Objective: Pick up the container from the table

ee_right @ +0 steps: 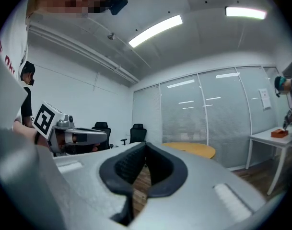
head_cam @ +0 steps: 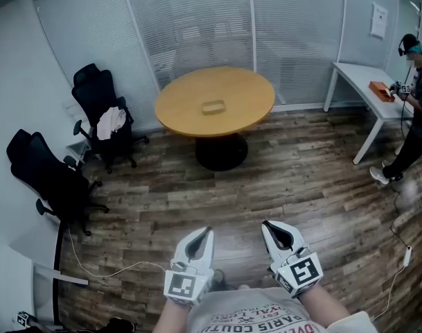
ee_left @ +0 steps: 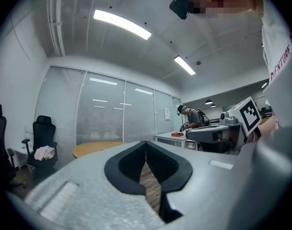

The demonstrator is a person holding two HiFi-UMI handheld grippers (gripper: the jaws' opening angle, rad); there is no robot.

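A small pale container (head_cam: 213, 106) lies near the middle of the round wooden table (head_cam: 245, 92) at the far side of the room. My left gripper (head_cam: 209, 230) and right gripper (head_cam: 267, 225) are held close to my body, well short of the table, both pointing level toward it. Each has its jaws shut with nothing between them. The table edge (ee_left: 95, 148) shows low in the left gripper view, and the same table (ee_right: 191, 149) sits behind the tips in the right gripper view (ee_right: 145, 145). The left gripper's tips (ee_left: 146, 143) meet too. The container is not visible in either gripper view.
Two black office chairs (head_cam: 103, 120) (head_cam: 55, 179) stand at the left; one carries a cloth. A white desk (head_cam: 370, 89) with an orange box (head_cam: 381, 90) is at the right, where another person (head_cam: 415, 109) stands. A white cable (head_cam: 113, 272) trails over the wooden floor. Glass walls with blinds back the room.
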